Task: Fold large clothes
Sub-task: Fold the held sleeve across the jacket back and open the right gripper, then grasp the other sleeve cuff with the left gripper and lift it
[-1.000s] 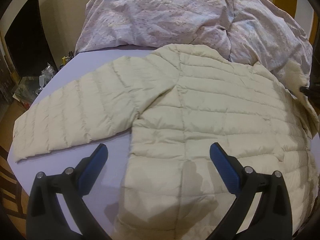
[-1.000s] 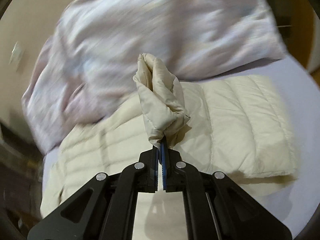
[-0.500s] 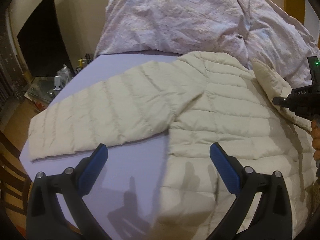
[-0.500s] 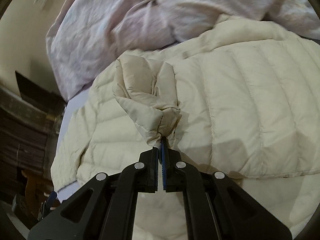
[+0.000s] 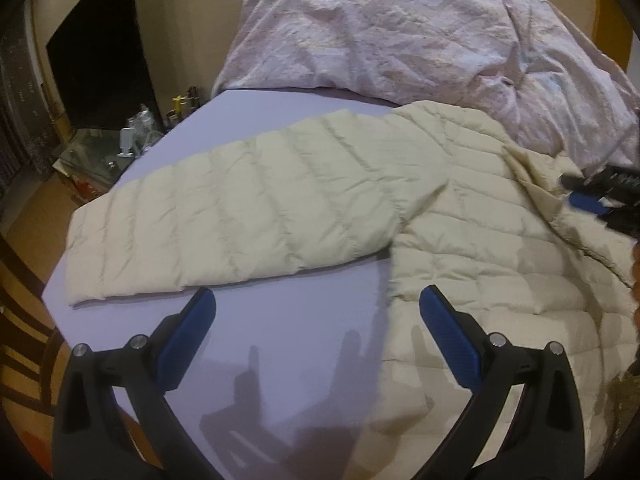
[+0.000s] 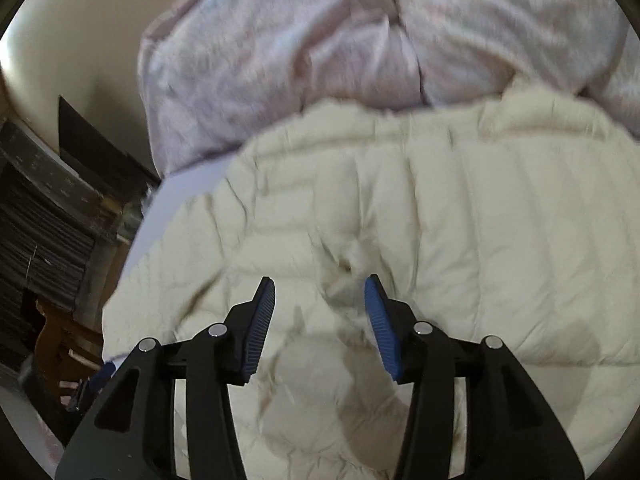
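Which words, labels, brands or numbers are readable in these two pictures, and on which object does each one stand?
No text can be read in either view.
Right tool: pale marks on its black body, too blurred to read.
Cream jacket: no label or brand shows.
Bedside clutter: too small to tell any print.

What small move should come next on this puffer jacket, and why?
Probably the left claw should reach for the outstretched sleeve. It still lies flat across the bed sheet, and that claw hangs open and empty above it. The right claw has just been opening, with nothing pinched, over the puffer jacket.
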### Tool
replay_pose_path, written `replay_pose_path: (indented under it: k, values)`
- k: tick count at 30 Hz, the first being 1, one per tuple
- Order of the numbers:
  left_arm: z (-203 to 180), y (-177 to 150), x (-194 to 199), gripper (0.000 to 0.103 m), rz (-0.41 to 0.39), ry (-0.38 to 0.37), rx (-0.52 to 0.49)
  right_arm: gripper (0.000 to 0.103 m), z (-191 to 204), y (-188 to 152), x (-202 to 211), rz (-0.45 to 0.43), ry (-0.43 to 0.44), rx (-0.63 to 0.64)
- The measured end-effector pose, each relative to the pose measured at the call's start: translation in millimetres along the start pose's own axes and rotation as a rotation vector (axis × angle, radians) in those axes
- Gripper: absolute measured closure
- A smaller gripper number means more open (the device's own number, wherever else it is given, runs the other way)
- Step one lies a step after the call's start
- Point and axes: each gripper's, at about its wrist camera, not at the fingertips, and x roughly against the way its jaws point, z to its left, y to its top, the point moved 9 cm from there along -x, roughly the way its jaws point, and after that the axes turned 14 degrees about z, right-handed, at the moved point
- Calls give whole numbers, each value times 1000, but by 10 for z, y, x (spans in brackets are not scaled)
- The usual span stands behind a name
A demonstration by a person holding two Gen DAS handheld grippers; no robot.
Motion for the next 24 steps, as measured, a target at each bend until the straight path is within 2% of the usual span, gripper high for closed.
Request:
replay_pose_path:
  k: [4, 9, 14, 18, 24]
  values:
    - [133, -18, -11, 2, -1, 45, 20, 58, -190, 202, 63, -63, -104, -37]
    - [297, -88, -35, 2, 14, 66, 40, 58, -334, 268, -301, -8, -184, -63]
    - [475, -133, -53, 2, 33, 42, 83, 56, -315, 199, -632, 36, -235, -39]
    - [574, -136, -93, 2, 56, 43, 115, 56, -305, 212, -717, 25, -308, 1]
    - [647, -192, -168, 2, 103, 18, 153, 53, -301, 219, -713, 40, -330, 12]
